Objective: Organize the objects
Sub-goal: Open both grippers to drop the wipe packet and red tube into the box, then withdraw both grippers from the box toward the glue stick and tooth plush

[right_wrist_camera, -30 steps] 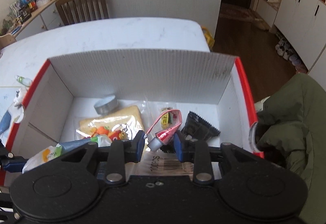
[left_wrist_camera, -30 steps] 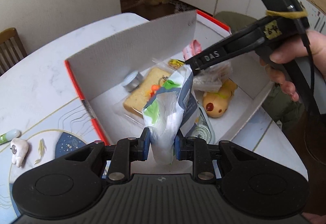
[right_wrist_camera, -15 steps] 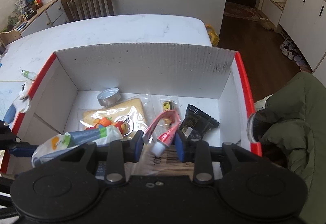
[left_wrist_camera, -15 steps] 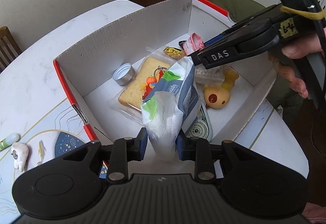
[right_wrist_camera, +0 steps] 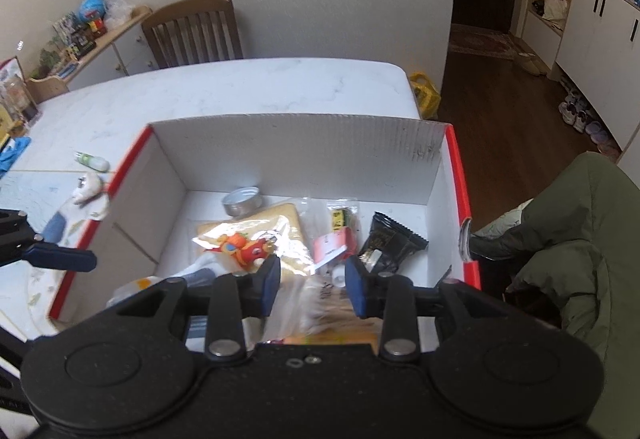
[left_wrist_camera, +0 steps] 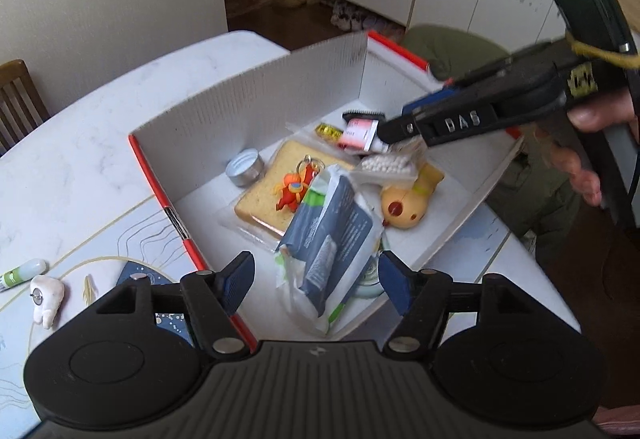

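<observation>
Left wrist view shows me what has just changed: my left gripper (left_wrist_camera: 316,279) has just been opening, and the grey-blue and white plastic pouch with green trim (left_wrist_camera: 334,235) that it was pinching a second ago now lies loose between the spread pads, touching neither, slumped on the near floor of the white corrugated cardboard box with red edges (left_wrist_camera: 256,95). I read that as the pouch delivered; it leans partly over the bagged slice of yellow sponge cake (left_wrist_camera: 272,191) and the orange figure keyring (left_wrist_camera: 292,191) lying on it. On the right, my right gripper (right_wrist_camera: 310,285) has likewise just been opening a little; its blue pads now stand clear of the small pink and white tube (right_wrist_camera: 332,245), which a second ago sat clamped between them and now rests on the box floor just beyond the tips, beside the black crinkle-edged sachet (right_wrist_camera: 390,239). Nothing is held by either claw now. Further in are a round silver tin lid (left_wrist_camera: 244,169) at the far left, a yellow round toy (left_wrist_camera: 404,201) and a clear bag of white beads (left_wrist_camera: 386,165). Outside the box, on the white marble-look table (left_wrist_camera: 80,143), a white tooth-shaped figure (left_wrist_camera: 46,299) and a small green and white tube (left_wrist_camera: 24,273) are still waiting, so I judge the sorting unfinished and those the likely next pickups.
</observation>
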### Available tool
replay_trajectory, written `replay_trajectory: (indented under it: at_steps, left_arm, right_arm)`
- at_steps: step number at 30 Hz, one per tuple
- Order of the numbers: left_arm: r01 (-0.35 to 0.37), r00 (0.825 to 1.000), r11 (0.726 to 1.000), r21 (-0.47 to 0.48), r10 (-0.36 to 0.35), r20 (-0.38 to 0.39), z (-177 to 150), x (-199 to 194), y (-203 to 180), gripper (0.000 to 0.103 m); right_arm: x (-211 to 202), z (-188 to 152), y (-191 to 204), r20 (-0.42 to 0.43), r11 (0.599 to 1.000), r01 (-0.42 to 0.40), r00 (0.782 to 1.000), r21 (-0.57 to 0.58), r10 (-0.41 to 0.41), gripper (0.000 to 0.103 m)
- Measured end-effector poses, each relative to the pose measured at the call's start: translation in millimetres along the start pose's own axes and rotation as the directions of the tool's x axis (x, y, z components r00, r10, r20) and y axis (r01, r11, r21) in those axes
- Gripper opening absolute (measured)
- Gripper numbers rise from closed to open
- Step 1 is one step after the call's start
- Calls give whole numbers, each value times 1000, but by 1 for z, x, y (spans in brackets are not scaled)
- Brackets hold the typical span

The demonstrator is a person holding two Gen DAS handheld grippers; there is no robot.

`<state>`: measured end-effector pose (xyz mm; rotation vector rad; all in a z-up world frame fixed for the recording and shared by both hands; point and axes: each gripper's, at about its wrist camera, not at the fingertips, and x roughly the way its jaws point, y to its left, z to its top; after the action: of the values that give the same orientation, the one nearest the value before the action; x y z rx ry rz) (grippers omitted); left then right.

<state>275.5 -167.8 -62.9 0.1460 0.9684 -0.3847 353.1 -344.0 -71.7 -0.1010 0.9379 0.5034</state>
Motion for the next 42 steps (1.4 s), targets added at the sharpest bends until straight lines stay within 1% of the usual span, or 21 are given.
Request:
replay_trajectory:
  at_steps: [8,14,16,17,18,19,20,21,23,25,27,31,34,38,40,42]
  left_arm:
    - [11,995,999,-51,-6,103,-8,-34,6,67]
    - [24,986,997,-75,-12,164,-22,-59,18,68]
    - [23,983,997,-77,-8,184,-27,-68,24,74]
    - [24,981,997,-76,-9,196,-30,-72,26,74]
    - [25,979,997,-76,-9,205,-33,-76,30,74]
    - [26,977,997,-79,-9,212,-35,-80,33,75]
    - [28,976,996,-85,-8,218,-38,-83,38,75]
    - [31,975,995,-90,-10,224,-42,-87,43,75]
    - [32,973,995,-94,-10,231,-48,-93,52,75]
    - [31,972,995,-98,-7,236,-55,-98,61,77]
    - [33,970,994,-101,-7,242,-61,-104,71,80]
    - [30,967,994,-106,-2,256,-74,-115,92,81]
    - [22,965,992,-124,12,262,-84,-121,110,84]
    - [25,965,987,-156,16,260,-97,-127,137,85]
    - [17,965,986,-167,28,262,-103,-129,149,89]
    - [4,963,985,-172,43,265,-108,-131,162,90]
  right_arm:
    - [-31,-7,18,70,998,-67,995,2,67,38]
    - [-51,-12,41,124,997,-74,990,-10,75,39]
    - [-56,-14,51,138,998,-66,988,-13,68,43]
    - [-58,-16,55,146,998,-63,987,-12,64,44]
    - [-60,-18,60,153,998,-61,986,-12,62,49]
    - [-62,-19,65,160,998,-59,985,-12,60,58]
    - [-64,-20,71,168,998,-56,984,-11,57,64]
    - [-67,-21,77,180,998,-54,982,-12,56,71]
    - [-70,-22,90,196,998,-56,979,-20,59,73]
    - [-72,-23,103,201,998,-51,978,-29,55,80]
    - [-72,-23,117,204,998,-51,977,-30,57,82]
    - [-67,-21,141,200,998,-59,978,-17,61,89]
    - [-60,-20,158,195,998,-68,979,-2,67,93]
    - [-49,-17,182,180,997,-76,981,-2,75,93]
    - [-43,-15,195,173,997,-82,982,-8,82,94]
    - [-37,-12,207,166,996,-86,982,-15,88,94]
